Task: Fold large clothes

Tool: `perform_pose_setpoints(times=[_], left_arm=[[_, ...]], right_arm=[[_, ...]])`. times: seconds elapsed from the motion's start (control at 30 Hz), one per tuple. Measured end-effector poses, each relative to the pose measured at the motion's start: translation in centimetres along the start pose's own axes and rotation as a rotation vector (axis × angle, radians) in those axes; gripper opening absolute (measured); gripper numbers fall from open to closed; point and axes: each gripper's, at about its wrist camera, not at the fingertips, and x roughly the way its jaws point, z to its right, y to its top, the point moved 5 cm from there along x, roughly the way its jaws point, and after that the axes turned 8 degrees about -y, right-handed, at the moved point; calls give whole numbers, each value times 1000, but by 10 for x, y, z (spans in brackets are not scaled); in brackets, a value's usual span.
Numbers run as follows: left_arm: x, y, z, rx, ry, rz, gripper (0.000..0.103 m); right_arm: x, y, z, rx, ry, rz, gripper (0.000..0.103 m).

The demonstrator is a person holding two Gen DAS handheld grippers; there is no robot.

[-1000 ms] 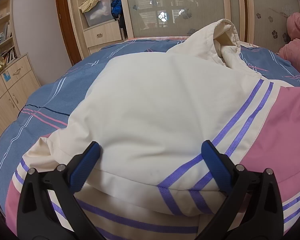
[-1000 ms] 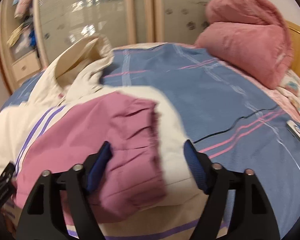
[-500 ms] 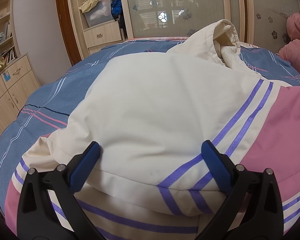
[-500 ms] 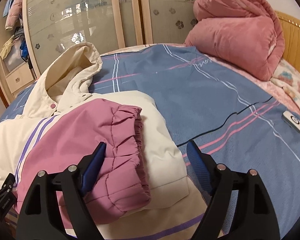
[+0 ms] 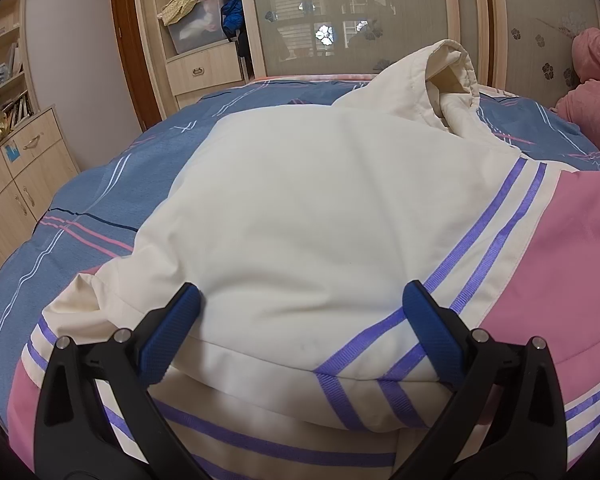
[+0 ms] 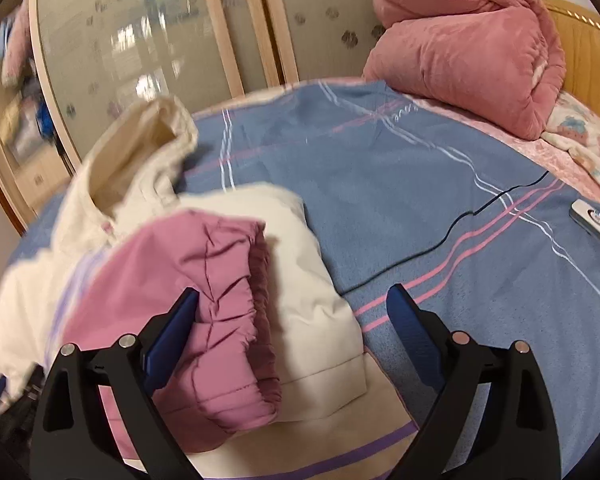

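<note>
A large cream jacket [image 5: 320, 208] with purple stripes and pink panels lies on the blue bed, its hood [image 5: 444, 76] at the far end. My left gripper [image 5: 300, 320] is open and empty, its fingers either side of the folded cream edge near the hem. In the right wrist view the jacket [image 6: 312, 280] shows a pink sleeve [image 6: 204, 292] with a gathered cuff folded across its front. My right gripper [image 6: 292, 316] is open and empty, just above the cuff and the jacket's right edge. The right view is motion-blurred.
The blue striped bedspread [image 6: 420, 184] extends to the right, with a black cable [image 6: 440, 240] and a small white remote [image 6: 594, 222] on it. A folded pink quilt [image 6: 468, 48] sits by the headboard. Wardrobe doors [image 5: 360, 16] and drawers [image 5: 16, 176] stand beyond the bed.
My right gripper has shifted and turned a little to the right above the pink cuff, blurring its view. The left gripper and the jacket have not moved.
</note>
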Motion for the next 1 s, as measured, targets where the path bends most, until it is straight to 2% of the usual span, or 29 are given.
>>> perform_pose_setpoints(times=[0.1, 0.17, 0.2, 0.27, 0.3, 0.33, 0.43, 0.5, 0.57, 1.0], left_arm=[[0, 1, 1, 0, 0, 1, 101], [0, 0, 0, 1, 1, 1, 101], [0, 1, 1, 2, 3, 0, 101], [1, 1, 1, 3, 4, 0, 101], [2, 2, 2, 4, 5, 0, 101], [1, 1, 1, 3, 3, 0, 101], [2, 1, 1, 4, 4, 1, 101], [2, 1, 1, 3, 4, 0, 101], [2, 1, 1, 3, 3, 1, 101], [2, 1, 0, 3, 4, 1, 101]], right_arm=[[-31, 19, 17, 77, -15, 158, 93], [-37, 22, 16, 67, 10, 182, 93], [-37, 22, 13, 58, 48, 173, 93], [-33, 13, -3, 33, 178, 117, 93], [-31, 8, -12, 14, 214, 92, 86], [-28, 2, -22, -29, 227, 66, 75], [-11, -15, -46, -166, 183, 1, 67], [12, -30, -53, -238, 107, -109, 68], [24, -36, -51, -236, 95, -163, 69], [25, -34, -51, -253, 87, -166, 75]])
